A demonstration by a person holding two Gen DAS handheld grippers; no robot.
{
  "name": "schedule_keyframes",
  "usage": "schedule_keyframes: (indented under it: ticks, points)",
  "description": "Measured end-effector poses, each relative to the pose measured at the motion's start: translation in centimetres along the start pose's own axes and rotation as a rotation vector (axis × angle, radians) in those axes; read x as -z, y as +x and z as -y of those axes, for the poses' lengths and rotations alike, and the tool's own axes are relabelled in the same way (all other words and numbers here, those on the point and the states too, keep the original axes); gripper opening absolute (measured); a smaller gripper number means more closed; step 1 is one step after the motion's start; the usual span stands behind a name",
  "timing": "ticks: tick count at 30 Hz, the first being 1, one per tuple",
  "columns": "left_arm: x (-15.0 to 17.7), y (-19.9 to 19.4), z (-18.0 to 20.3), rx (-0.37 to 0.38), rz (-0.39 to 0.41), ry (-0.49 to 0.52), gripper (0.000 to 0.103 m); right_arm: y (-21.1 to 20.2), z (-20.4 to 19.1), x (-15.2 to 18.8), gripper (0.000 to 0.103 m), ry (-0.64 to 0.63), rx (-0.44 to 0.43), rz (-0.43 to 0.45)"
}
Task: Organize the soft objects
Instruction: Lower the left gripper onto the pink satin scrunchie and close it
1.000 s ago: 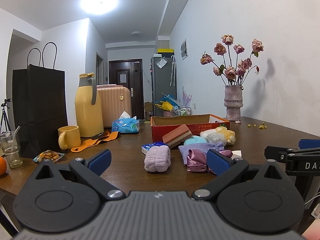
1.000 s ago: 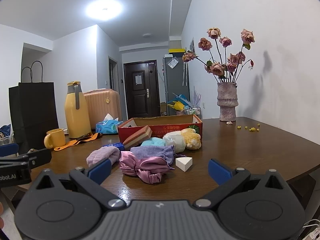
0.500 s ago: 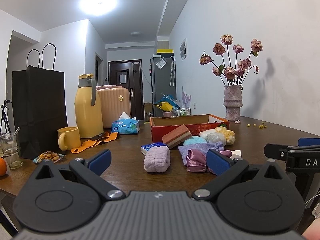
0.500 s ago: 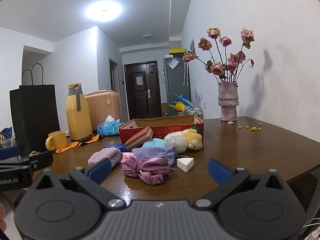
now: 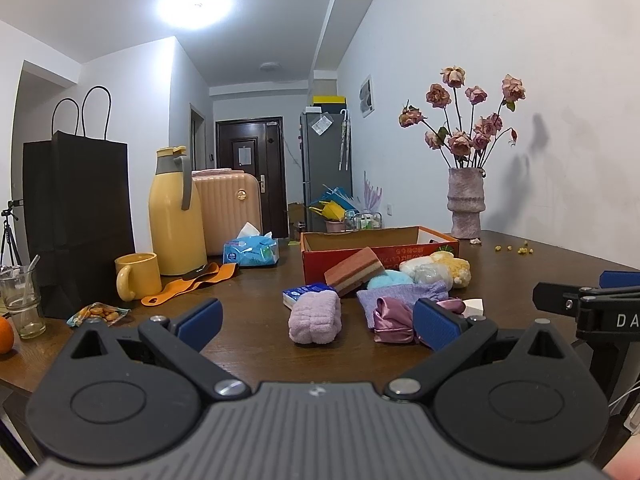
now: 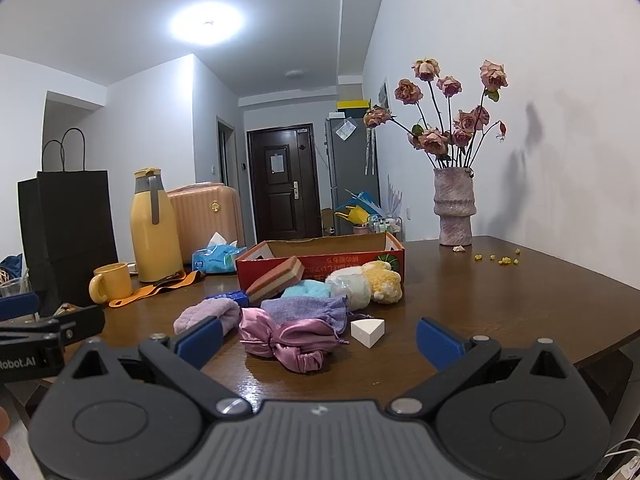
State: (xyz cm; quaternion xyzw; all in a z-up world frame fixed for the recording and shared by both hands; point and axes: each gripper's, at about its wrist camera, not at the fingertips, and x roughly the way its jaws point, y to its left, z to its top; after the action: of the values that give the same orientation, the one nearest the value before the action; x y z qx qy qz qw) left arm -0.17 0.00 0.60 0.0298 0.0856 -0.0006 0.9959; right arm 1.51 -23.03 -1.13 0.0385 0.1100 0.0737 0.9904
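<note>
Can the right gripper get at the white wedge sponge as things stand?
Probably yes. The right gripper is open and empty, and the white wedge sponge lies on bare table just ahead, apart from the pink satin scrunchie on its left, nothing between.

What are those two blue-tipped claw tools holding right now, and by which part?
Nothing. The left gripper and right gripper both have their jaws wide open and empty, short of the soft pile by the red box.

Red box (image 6: 320, 258); lilac towel (image 5: 315, 317); striped sponge (image 6: 275, 281).
</note>
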Motion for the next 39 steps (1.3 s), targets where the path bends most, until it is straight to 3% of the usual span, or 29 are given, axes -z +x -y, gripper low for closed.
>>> schedule_keyframes:
  ticks: [10, 14, 18, 23, 25, 29, 30, 32, 34, 36, 39]
  points:
    - [0.0, 3.5, -0.6, -0.001, -0.013, 0.03, 0.103, 2.1, 0.5, -0.4, 0.103, -0.023, 0.028, 0.035]
    - [0.2, 6.8, -0.2, -0.057, -0.035, 0.06, 0.103, 4.7, 1.3, -0.6, 0.103, -0.018, 0.046, 0.048]
    - [0.4, 10.5, -1.0, 0.019, -0.113, -0.027, 0.103, 7.9, 1.6, -0.4, 0.103, -0.068, 0.015, 0.042]
    - [0.5, 13.3, 1.5, 0.054, -0.119, 0.117, 0.103, 11.8, 2.8, -0.2, 0.103, -0.024, -0.052, -0.118]
    - [0.1, 14.6, 2.4, 0.092, -0.13, 0.106, 0.103, 12.8, 3.3, -0.4, 0.102, 0.04, -0.058, -0.155]
    - [-1.4, 18.3, 3.1, 0.182, -0.185, 0.019, 0.102, 15.6, 3.8, -0.9, 0.079, 0.101, -0.078, -0.206]
    - [-1.7, 19.5, 3.0, 0.198, -0.214, -0.011, 0.095, 16.2, 4.0, -0.9, 0.079, 0.111, -0.081, -0.207]
    - [-1.9, 22.0, 2.7, 0.225, -0.28, -0.075, 0.071, 17.3, 4.2, -1.2, 0.079, 0.13, -0.088, -0.206]
    - [-1.2, 23.8, 2.5, 0.252, -0.373, -0.108, 0.032, 18.2, 4.3, -1.4, 0.075, 0.141, -0.097, -0.212]
    - [-0.2, 23.8, 2.1, 0.289, -0.428, -0.147, 0.028, 18.8, 4.4, -1.4, 0.069, 0.147, -0.106, -0.225]
    - [1.1, 21.1, 1.9, 0.264, -0.385, -0.133, 0.024, 19.0, 3.9, -0.7, 0.066, 0.115, -0.117, -0.256]
